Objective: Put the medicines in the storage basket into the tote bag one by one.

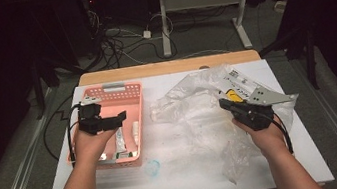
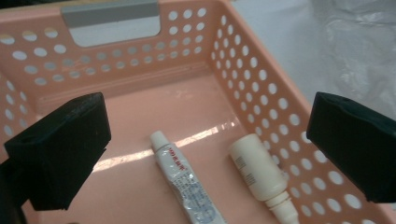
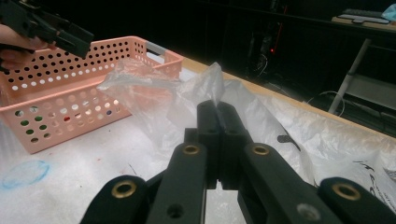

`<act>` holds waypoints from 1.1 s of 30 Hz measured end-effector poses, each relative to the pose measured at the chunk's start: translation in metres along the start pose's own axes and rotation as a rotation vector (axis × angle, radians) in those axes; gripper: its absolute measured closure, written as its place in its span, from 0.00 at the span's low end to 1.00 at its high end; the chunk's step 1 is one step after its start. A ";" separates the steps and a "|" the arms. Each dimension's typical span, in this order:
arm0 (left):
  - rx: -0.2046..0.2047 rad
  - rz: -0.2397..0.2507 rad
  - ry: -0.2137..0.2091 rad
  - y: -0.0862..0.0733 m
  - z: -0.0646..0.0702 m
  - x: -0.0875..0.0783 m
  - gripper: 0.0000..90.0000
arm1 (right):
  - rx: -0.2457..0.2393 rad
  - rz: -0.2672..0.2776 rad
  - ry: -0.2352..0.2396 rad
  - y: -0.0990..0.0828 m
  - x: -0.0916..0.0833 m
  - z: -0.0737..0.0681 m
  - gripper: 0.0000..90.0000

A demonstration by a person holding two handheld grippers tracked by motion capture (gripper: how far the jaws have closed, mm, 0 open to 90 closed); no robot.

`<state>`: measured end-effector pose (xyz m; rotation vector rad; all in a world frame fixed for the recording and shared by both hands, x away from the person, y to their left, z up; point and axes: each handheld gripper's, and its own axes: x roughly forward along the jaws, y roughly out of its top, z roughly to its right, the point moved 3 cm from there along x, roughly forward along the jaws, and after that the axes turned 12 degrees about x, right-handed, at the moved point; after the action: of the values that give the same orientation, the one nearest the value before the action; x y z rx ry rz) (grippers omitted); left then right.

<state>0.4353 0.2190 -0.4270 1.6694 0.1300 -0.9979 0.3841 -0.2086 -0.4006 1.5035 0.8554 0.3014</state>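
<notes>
My right gripper [image 3: 218,109] pinches the limp, slippery plastic bag [image 3: 187,100] edge ahead; my left gripper [image 2: 205,154] gapes, empty, above the basket [image 2: 261,79].

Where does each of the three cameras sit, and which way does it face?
High view: above the person's side, looking forward and down on the table; both forearms, left gripper, right gripper.
Left gripper view: looks along wide-open jaws into the pink basket, at a tube and small bottle.
Right gripper view: looks along jaws shut on the clear plastic bag.
Shared: the basket appears in all three.
</notes>
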 end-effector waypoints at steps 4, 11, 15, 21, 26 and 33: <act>-0.008 -0.055 -0.005 -0.003 -0.004 0.008 0.00 | 0.002 -0.001 0.001 0.000 0.000 -0.001 1.00; -0.045 -0.173 -0.017 -0.007 -0.010 0.024 0.06 | -0.007 -0.010 0.005 -0.001 0.002 -0.003 1.00; -0.046 -0.236 -0.034 -0.009 -0.010 0.031 0.16 | -0.007 -0.006 0.004 -0.001 0.002 -0.003 1.00; -0.072 -0.343 -0.059 -0.013 -0.011 0.041 0.21 | -0.007 -0.008 0.003 -0.001 0.001 -0.003 1.00; -0.070 -0.441 -0.048 -0.015 -0.008 0.049 0.25 | -0.010 -0.009 0.003 -0.001 0.001 -0.003 1.00; -0.108 -0.522 -0.060 -0.016 -0.010 0.055 0.34 | -0.012 -0.011 0.004 -0.002 0.002 -0.004 1.00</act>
<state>0.4665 0.2112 -0.4758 1.5345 0.5924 -1.3991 0.3827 -0.2046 -0.4023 1.4870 0.8634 0.3008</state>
